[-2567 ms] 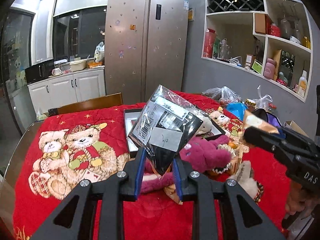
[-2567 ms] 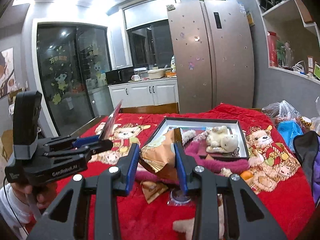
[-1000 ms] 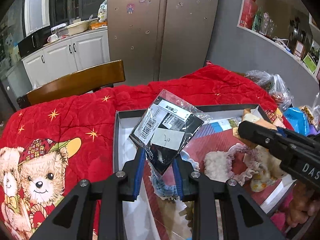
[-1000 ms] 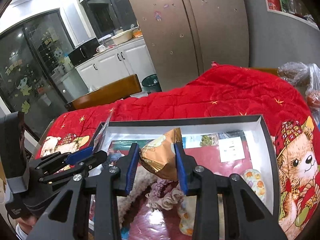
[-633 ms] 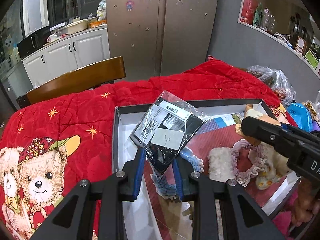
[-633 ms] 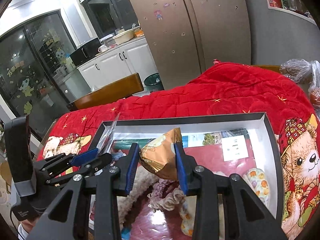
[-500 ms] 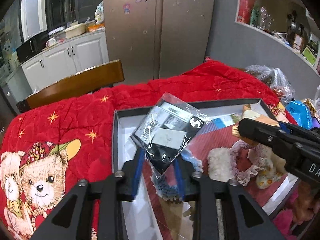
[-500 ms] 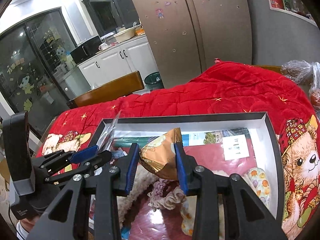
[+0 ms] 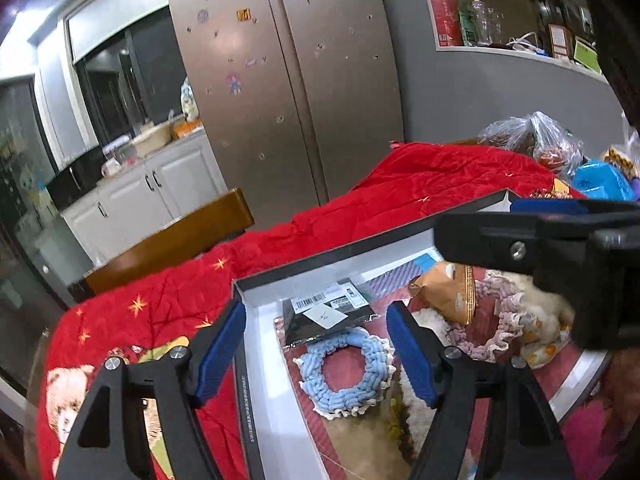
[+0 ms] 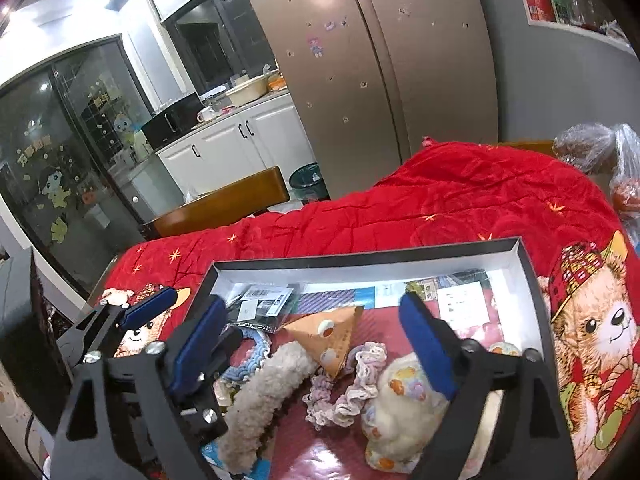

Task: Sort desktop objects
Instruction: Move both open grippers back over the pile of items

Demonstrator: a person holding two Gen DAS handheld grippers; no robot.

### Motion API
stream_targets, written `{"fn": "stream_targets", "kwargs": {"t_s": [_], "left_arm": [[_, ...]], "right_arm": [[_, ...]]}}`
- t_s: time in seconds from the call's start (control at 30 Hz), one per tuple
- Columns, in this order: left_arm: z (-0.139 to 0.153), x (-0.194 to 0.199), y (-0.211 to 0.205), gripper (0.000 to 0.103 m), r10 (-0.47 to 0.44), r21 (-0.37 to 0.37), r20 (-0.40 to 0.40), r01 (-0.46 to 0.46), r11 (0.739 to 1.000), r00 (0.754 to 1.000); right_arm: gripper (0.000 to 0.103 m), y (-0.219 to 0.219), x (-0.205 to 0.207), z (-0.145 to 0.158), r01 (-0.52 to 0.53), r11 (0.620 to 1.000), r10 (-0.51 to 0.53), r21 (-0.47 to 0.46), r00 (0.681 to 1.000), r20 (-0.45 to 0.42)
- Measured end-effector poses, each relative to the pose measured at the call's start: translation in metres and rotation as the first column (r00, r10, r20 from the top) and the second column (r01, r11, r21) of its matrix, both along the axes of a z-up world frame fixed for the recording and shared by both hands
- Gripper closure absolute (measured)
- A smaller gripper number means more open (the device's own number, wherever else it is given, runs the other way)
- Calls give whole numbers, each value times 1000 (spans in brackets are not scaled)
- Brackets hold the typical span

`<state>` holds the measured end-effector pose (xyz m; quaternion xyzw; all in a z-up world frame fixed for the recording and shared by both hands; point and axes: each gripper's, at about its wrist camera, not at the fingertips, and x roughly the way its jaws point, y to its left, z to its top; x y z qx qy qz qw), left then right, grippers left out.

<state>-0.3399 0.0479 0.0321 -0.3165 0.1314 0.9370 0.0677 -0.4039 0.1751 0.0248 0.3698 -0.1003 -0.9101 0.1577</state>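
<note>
A black-rimmed tray lies on the red blanket. Inside it lie a black plastic packet with a barcode label, an orange snack bag, a blue knitted ring, a pink scrunchie, a fluffy beige band and a cream plush toy. My left gripper is open and empty above the packet and ring. My right gripper is open and empty above the snack bag. The right gripper's side crosses the left wrist view.
A red teddy-bear blanket covers the table. A wooden chair back stands behind it. Plastic bags and a blue pack sit at the far right. A fridge and white cabinets stand beyond.
Both grippers have opened. The black packet dropped from the left gripper into the tray's far left corner; the snack bag dropped from the right gripper into the tray's middle.
</note>
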Motion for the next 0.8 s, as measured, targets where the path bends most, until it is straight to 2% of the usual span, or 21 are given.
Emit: {"fn": "stream_targets", "kwargs": {"t_s": [0.23, 0.4, 0.53, 0.63, 0.73, 0.8], "left_arm": [[12, 6, -2, 27, 15, 0, -36, -15, 1000, 999], [37, 28, -7, 27, 36, 23, -87, -34, 999, 996], [66, 63, -9, 26, 40, 60, -145, -32, 998, 989], [91, 99, -10, 20, 27, 115, -186, -5, 993, 982], [111, 134, -9, 20, 7, 152, -215, 27, 988, 977], [122, 155, -10, 20, 2, 171, -230, 39, 985, 973]], "right_arm": [[5, -10, 9, 12, -17, 998, 19, 66, 999, -34], [4, -9, 37, 48, -11, 998, 19, 69, 993, -114], [1, -3, 78, 83, -23, 998, 34, 58, 982, -184], [0, 2, 108, 108, -27, 998, 40, 60, 974, -222], [0, 4, 147, 136, -24, 997, 42, 72, 962, -270], [0, 9, 171, 149, -34, 998, 46, 46, 956, -289]]}}
